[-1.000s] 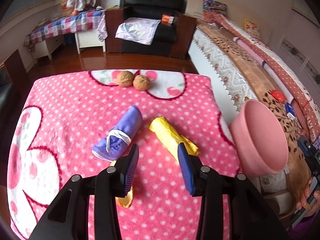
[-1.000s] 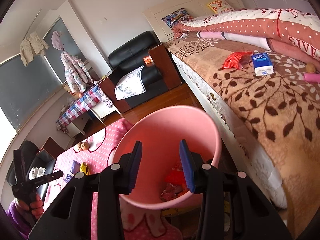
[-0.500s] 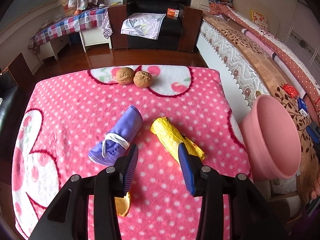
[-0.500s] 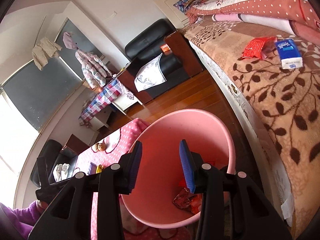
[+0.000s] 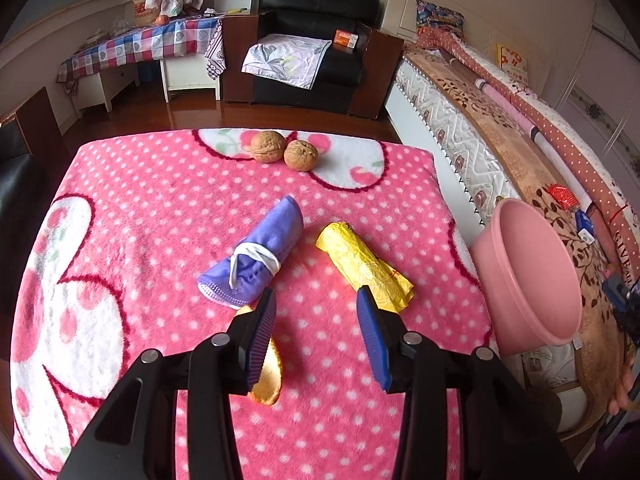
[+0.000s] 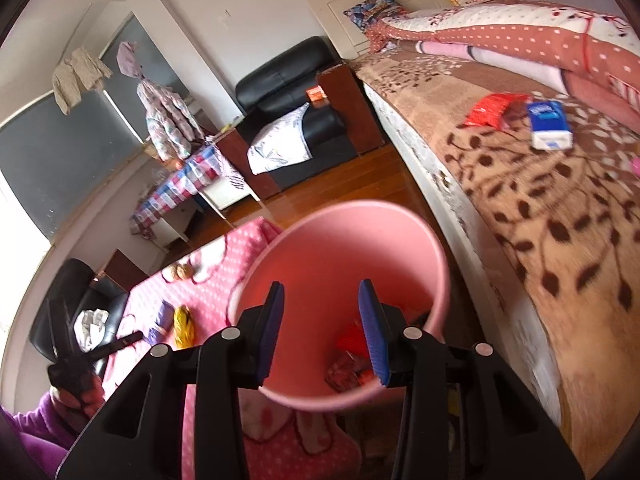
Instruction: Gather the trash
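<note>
My left gripper (image 5: 316,316) is open and empty above the pink dotted table cover (image 5: 160,216). A crumpled yellow wrapper (image 5: 362,260) lies just ahead of its right finger. An orange peel (image 5: 268,376) lies partly under its left finger. A rolled purple sock (image 5: 256,252) lies ahead to the left. Two walnuts (image 5: 284,152) sit at the far edge. The pink bin (image 5: 532,276) stands right of the table. My right gripper (image 6: 320,320) is open and empty over the bin (image 6: 344,248), with red wrappers (image 6: 352,356) inside.
A bed (image 6: 520,184) with a brown leaf blanket runs along the right, with a red packet (image 6: 492,108) and a blue tissue pack (image 6: 548,124) on it. A black armchair (image 5: 312,52) and a checked side table (image 5: 136,48) stand beyond the table on a wooden floor.
My left gripper has pulled back and risen a little, so the table items look farther off. My right gripper has tilted over the bin, showing more of the bed and table.
</note>
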Demonstrator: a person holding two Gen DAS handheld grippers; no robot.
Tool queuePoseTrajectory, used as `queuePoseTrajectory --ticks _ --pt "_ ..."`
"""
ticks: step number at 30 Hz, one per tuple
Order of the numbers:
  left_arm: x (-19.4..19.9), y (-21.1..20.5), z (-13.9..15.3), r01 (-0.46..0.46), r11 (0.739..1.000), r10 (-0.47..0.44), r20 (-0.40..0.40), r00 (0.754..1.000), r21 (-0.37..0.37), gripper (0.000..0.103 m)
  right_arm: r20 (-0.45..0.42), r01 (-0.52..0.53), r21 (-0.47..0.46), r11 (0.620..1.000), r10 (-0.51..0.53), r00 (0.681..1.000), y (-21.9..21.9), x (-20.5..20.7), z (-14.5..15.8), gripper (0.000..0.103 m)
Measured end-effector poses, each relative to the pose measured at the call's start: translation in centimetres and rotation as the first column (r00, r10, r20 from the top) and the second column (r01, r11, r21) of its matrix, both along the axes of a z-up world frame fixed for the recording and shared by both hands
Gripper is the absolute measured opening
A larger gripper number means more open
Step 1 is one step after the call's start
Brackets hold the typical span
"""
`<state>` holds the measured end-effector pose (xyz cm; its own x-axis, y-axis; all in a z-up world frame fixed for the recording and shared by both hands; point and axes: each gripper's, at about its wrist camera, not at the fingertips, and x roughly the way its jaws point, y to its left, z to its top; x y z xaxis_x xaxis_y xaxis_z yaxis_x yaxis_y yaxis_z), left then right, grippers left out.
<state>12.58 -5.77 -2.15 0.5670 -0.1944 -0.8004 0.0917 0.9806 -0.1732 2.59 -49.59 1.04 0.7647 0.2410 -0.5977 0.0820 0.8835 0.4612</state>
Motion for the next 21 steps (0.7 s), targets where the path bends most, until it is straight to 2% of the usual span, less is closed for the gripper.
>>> queuePoseTrajectory --ticks 5,9,12,16,21 --pt "-0.6 1.1 0.0 -0.012 0.999 0.012 0.007 1.000 -0.045 0.041 -0.027 0.077 -0.069 0.995 -0.079 0.996 0.0 -3.9 -1.3 0.039" --pt "-0.8 1.3 0.2 -0.009 0.998 0.010 0.018 1.000 -0.060 0.041 -0.084 0.135 -0.068 0.989 -0.140 0.987 -0.6 -6.5 -3.8 0.039" --pt "-0.8 1.1 0.2 -0.004 0.999 0.005 0.025 1.000 -0.045 0.041 -0.139 0.183 -0.071 0.981 -0.192 0.972 -1.8 -7.6 -6.5 0.039" --pt "-0.2 0.5 -0.6 -0.015 1.000 0.015 0.015 1.000 -0.025 0.041 -0.213 0.182 -0.085 0.980 -0.197 0.957 -2.9 -7.0 -10.6 0.039" --pt "0.4 -0.5 -1.4 -0.010 0.999 0.010 -0.001 1.000 0.037 0.041 -0.344 0.152 -0.070 0.986 -0.167 0.924 -4.3 -4.7 -17.9 0.039"
